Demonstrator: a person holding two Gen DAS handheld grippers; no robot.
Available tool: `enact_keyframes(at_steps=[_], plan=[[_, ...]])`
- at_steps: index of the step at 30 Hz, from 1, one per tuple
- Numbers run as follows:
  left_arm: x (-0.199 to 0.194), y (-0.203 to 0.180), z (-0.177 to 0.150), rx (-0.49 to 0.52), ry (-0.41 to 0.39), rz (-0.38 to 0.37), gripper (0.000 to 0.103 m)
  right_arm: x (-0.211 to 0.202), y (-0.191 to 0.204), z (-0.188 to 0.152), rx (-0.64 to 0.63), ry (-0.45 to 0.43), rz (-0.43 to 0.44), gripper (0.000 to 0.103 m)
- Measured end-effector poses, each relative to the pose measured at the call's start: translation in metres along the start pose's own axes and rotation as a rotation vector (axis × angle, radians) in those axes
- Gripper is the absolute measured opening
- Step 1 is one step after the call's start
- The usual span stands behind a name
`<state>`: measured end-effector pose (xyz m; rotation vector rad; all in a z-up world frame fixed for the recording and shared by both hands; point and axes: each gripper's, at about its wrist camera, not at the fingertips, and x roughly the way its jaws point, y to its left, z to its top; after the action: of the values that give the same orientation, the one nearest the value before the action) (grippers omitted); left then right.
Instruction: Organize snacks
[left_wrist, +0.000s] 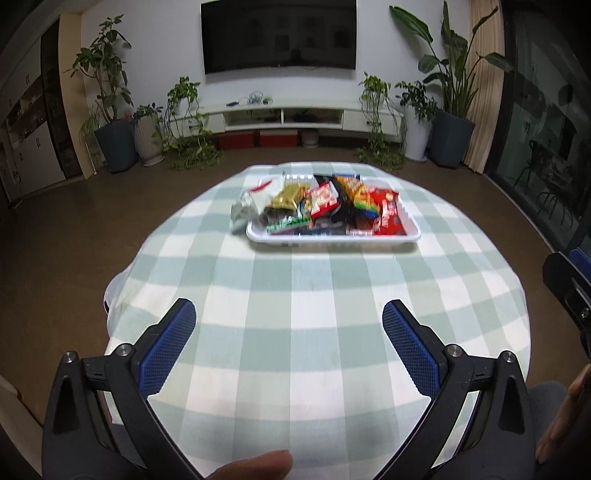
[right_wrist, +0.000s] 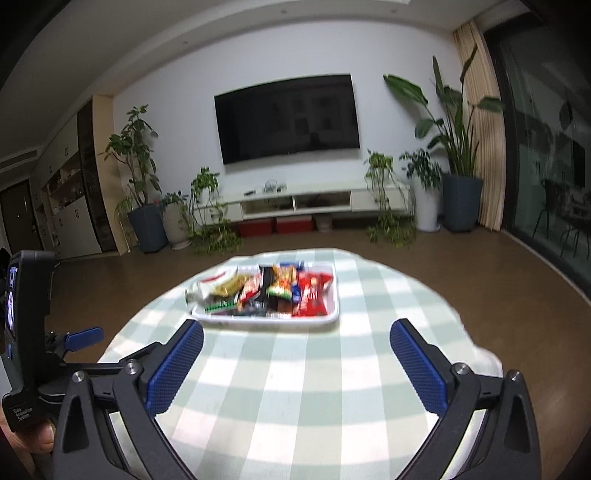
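The left gripper (left_wrist: 289, 325) hangs over the near end of the checked table (left_wrist: 295, 295), jaws spread wide and empty; the right gripper (right_wrist: 296, 347) beside it is likewise spread. Ahead of both, well apart, sits the white tray (left_wrist: 332, 238) heaped with snack packets (left_wrist: 321, 206). Its long axis runs crosswise to the fingers. A silvery packet (left_wrist: 240, 216) overhangs the tray's left edge; I'd guess a careless reach could knock it off or drag the loose pile.
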<state>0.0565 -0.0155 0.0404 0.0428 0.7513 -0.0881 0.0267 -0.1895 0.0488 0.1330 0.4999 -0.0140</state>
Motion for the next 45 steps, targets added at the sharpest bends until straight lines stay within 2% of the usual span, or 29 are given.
enact_keyframes(at_steps=[8,23,45], plan=[[0.012,0.006,-0.01,-0.019,0.033,-0.003,0.103,0.009,0.002,-0.019,0.001,0.068,-0.004,0.103],[0.026,0.018,-0.022,-0.048,0.08,-0.009,0.103,0.014,0.008,-0.034,-0.009,0.15,-0.006,0.103],[0.034,0.02,-0.03,-0.046,0.097,0.005,0.103,0.021,0.011,-0.042,-0.008,0.201,-0.011,0.103]])
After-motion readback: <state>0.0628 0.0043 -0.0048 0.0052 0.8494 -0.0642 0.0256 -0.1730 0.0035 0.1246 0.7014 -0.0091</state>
